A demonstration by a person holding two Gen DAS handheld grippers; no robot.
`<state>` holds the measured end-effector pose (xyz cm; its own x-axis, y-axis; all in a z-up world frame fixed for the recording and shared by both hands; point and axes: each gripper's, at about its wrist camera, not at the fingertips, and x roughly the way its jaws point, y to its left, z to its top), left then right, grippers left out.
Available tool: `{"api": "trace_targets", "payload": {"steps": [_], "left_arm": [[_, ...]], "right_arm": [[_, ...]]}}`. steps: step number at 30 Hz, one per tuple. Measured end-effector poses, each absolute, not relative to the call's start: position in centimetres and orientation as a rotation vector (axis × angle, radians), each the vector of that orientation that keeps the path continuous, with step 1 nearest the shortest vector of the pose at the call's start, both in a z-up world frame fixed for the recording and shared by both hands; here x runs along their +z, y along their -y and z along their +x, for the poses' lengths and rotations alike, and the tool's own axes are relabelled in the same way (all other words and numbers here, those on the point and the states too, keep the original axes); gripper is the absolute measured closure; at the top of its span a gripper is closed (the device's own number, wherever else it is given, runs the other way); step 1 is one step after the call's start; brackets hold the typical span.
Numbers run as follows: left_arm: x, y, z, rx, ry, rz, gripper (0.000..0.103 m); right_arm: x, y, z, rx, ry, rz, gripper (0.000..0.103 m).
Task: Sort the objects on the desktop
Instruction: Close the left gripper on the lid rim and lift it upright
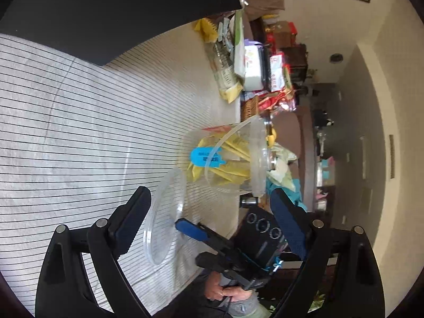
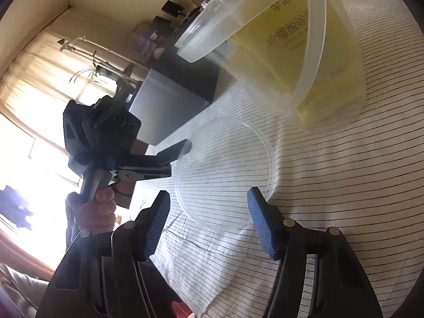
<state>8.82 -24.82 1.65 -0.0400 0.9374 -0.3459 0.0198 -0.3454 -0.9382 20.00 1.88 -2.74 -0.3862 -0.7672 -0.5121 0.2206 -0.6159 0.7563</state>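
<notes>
Picking up the clear lid (image 2: pixel 225 169) looks like the step in hand. It lies loose on the striped tabletop (image 1: pixel 79 132), just in front of the clear bucket (image 2: pixel 304 53), which holds yellow packets (image 1: pixel 235 143) and a blue tag (image 1: pixel 205 157).

The right gripper (image 2: pixel 209 193) hangs over the near edge of the lid with its jaws spread wide and nothing between them. The left gripper (image 1: pixel 209 192) is also wide and empty. It faces the lid from the other side, close to the rim.

- A thin, flat lid gives little to bite on, so 1 finger probably has to slide under the rim while the other comes down on top.
- The cloth may bunch up under a finger, so go in low and slowly.
- The plastic looks smooth and flexible. A firm pinch well inside the edge should hold better than a nip at the lip.
- Only 1 gripper need take the lid, and the other could steady the bucket.
- Whether the bucket's mouth is open I cannot tell, so check that before bringing the lid across.
</notes>
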Motion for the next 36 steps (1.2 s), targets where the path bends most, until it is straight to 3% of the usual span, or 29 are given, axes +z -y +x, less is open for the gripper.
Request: {"api": "trace_targets", "payload": {"steps": [4,6,8,11,14,15,19,20,21,25,29,31,32,33,34,36], "left_arm": [[2.4,24.5,9.1,1.454,1.107,-1.402,0.013],[2.9,24.2,9.2,1.43,1.124,-1.384,0.013],[3.3,23.6,9.4,1.426,1.108,-1.391,0.013],[3.4,22.3,9.8,1.453,1.07,-1.423,0.013],[3.7,21.9,9.7,1.452,1.076,-1.411,0.013],[3.7,21.9,9.7,1.449,1.087,-1.413,0.013],[3.2,22.2,9.6,1.438,1.104,-1.431,0.013],[3.1,22.2,9.6,1.438,1.102,-1.435,0.013],[3.0,22.2,9.6,1.441,1.089,-1.447,0.012],[2.5,21.8,9.4,1.541,1.001,-1.517,0.011],[2.7,19.9,9.5,1.636,0.833,-1.544,0.013],[2.8,18.4,9.7,1.762,0.652,-1.578,0.046],[2.6,17.8,9.8,1.781,0.597,-1.596,0.078],[2.1,17.5,9.8,1.774,0.588,-1.614,0.083],[1.6,17.2,9.9,1.756,0.586,-1.629,0.083],[1.3,16.8,10.1,1.726,0.603,-1.63,0.087]], "right_arm": [[-1.8,-1.2,20.7,-2.108,0.695,1.178,0.039],[-0.7,1.1,20.9,-2.207,0.487,1.181,0.036],[0.2,4.3,22.0,-2.33,0.164,1.177,0.019],[0.3,8.1,23.6,-2.414,-0.166,1.125,0.009],[0.4,9.0,24.0,-2.446,-0.18,1.089,0.008],[0.4,8.6,24.2,-2.454,-0.158,1.082,0.01],[0.9,6.6,24.1,-2.524,-0.133,1.098,0.049],[0.9,6.0,24.0,-2.516,-0.104,1.106,0.049],[1.1,5.0,23.9,-2.516,-0.068,1.108,0.057],[2.0,3.1,23.3,-2.488,0.14,1.114,0.058],[2.3,2.6,23.0,-2.463,0.187,1.124,0.058],[2.3,2.5,23.1,-2.456,0.206,1.127,0.057],[2.4,2.3,23.1,-2.46,0.214,1.13,0.056],[2.4,2.3,23.2,-2.46,0.216,1.14,0.05],[2.4,2.2,23.1,-2.469,0.201,1.152,0.046],[2.4,2.0,23.1,-2.457,0.195,1.172,0.047]]}}
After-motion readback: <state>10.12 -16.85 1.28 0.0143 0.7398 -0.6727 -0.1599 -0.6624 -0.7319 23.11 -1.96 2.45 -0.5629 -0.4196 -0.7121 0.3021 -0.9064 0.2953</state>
